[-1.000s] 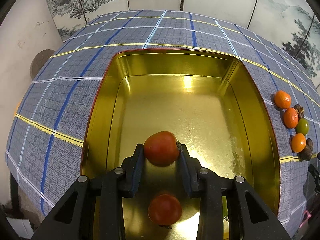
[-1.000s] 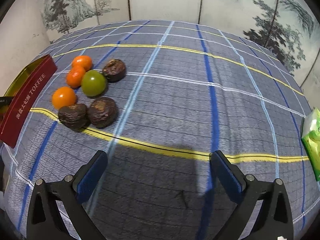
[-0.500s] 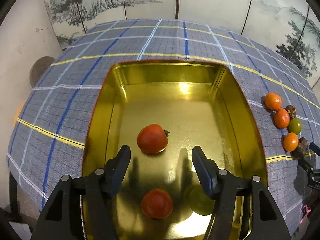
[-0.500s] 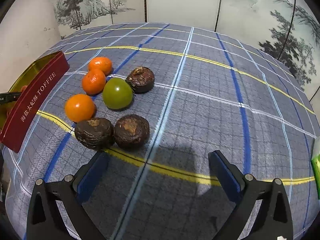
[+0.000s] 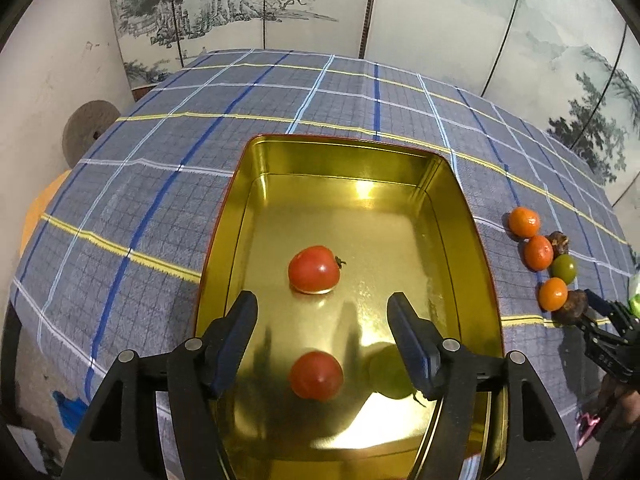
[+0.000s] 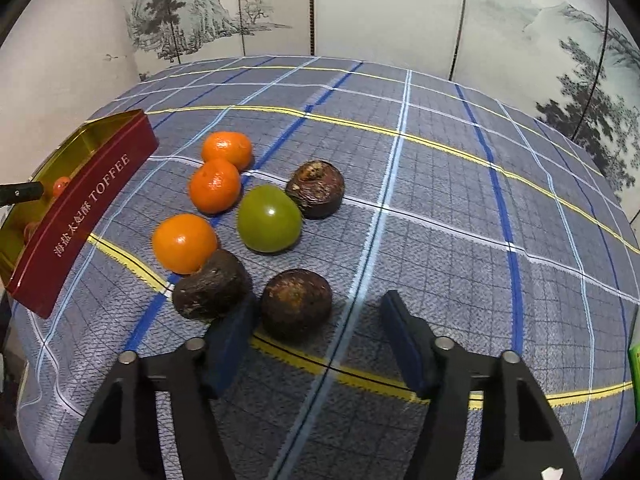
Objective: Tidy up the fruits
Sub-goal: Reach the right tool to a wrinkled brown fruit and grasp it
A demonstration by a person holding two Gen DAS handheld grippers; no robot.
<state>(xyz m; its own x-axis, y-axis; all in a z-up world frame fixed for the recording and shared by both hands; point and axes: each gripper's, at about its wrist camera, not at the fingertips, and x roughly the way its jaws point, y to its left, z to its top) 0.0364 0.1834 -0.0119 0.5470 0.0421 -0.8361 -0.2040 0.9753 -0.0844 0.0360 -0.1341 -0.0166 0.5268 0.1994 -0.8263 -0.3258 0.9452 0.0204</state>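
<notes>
So the gold tin (image 5: 452, 216) with the red outside sits on the desk (image 5: 160, 184) under a blue plaid cloth, and it's got two red tomatoes in it: one mid-floor (image 5: 314, 269), one nearer the camera (image 5: 316, 376). There's also a greenish fruit (image 5: 386, 372) partly hidden behind the right finger, can't say exactly what it is.

Changes: a second ago the left hand-held gripper (image 5: 322, 320) was clamped on that mid-floor tomato. Now its jaws have just been opening, they stand about halfway apart with nothing between them, and the tomato rests on the tin floor just ahead of the tips. The right hand-held gripper (image 6: 320, 328) was wide open over bare cloth; it's now over at the fruit pile and its jaws have just been closing, with a dark brown fruit (image 6: 296, 304) between them. The left pad looks to be touching it, the right pad is clear of it.

Count on the cloth beside the tin: three orange mandarins (image 6: 215, 186), one green tomato (image 6: 269, 218), three brown fruits.
</notes>
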